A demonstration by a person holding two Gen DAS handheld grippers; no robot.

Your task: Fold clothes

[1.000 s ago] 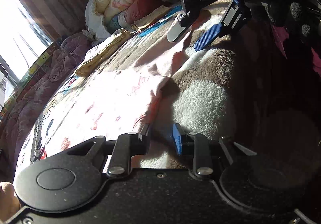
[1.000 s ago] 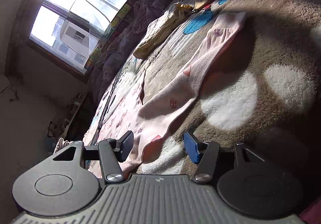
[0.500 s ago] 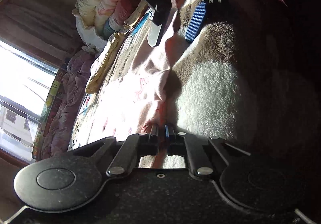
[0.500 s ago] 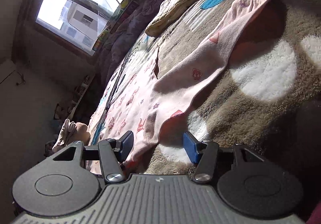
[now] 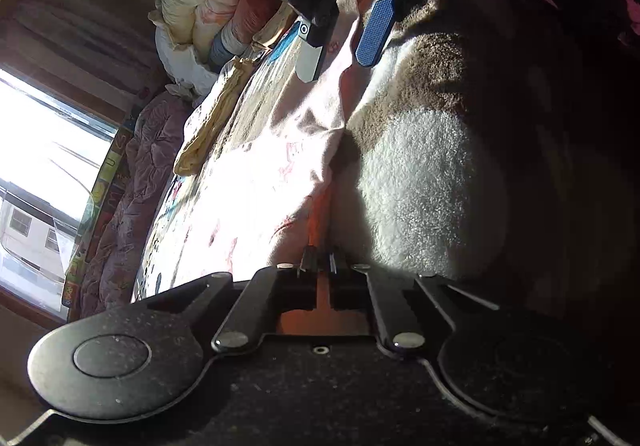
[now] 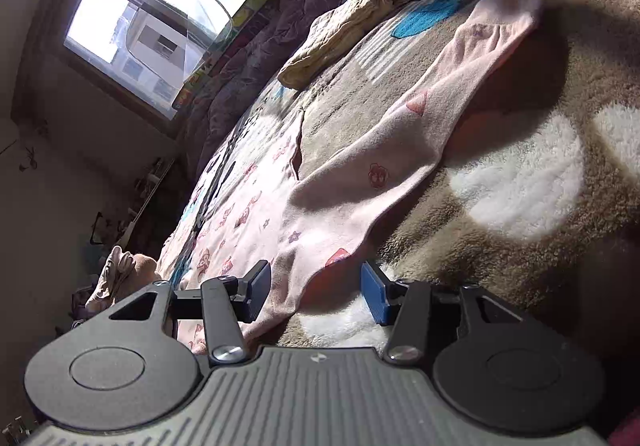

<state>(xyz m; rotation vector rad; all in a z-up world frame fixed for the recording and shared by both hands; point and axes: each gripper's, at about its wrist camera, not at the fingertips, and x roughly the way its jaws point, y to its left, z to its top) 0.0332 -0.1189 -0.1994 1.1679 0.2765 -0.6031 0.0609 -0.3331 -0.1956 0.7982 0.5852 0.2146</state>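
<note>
A pale pink garment (image 5: 260,174) with small red prints lies spread flat on a fluffy brown blanket (image 5: 420,186) with white spots. My left gripper (image 5: 322,266) is shut on the garment's near edge, and the cloth rises in a small fold into the jaws. My right gripper (image 5: 344,46) shows at the top of the left wrist view, over the far part of the garment. In the right wrist view the right gripper (image 6: 316,294) is open, and the pink garment's (image 6: 360,182) edge lies between its fingers without either pad pressing on it.
A yellow garment (image 6: 344,34) lies crumpled beyond the pink one. A purple quilt (image 6: 280,26) runs along the bed's window side under a bright window (image 6: 160,6). A heap of bedding and clothes (image 5: 200,6) is stacked at the bed's far end.
My left gripper's jaws came together on the pink garment's edge, and the gripper rolled. The right gripper stayed about where it was, with the garment's edge now further in between its fingers.
</note>
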